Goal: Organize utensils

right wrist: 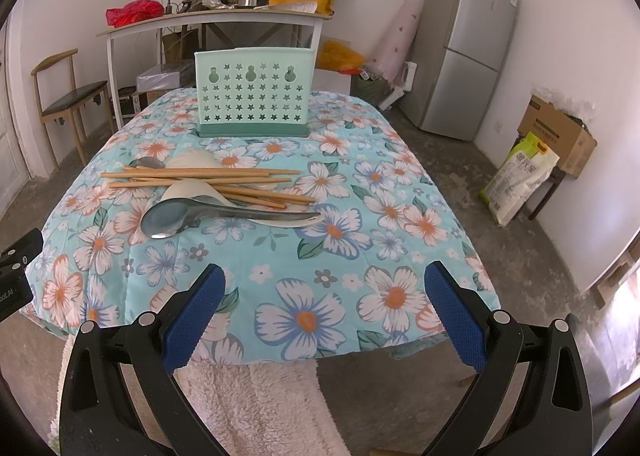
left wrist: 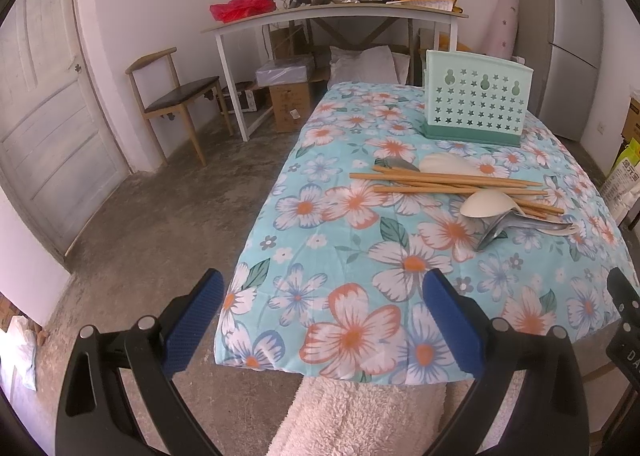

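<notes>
Blue ribbed pads on the right gripper (right wrist: 324, 308) stand wide apart and empty above the near table edge; the left gripper (left wrist: 322, 320) is equally wide and empty, off the near left corner. Ahead of the right one, mid-table, lies the pile: steel spoon (right wrist: 172, 217) nearest, white spoons (right wrist: 192, 191) and wooden chopsticks (right wrist: 208, 179) behind, long axes running left to right (across the approach). The green holder (right wrist: 252, 91) stands upright at the far side, nothing between it and the pile but the floral cloth (right wrist: 360, 183)
</notes>
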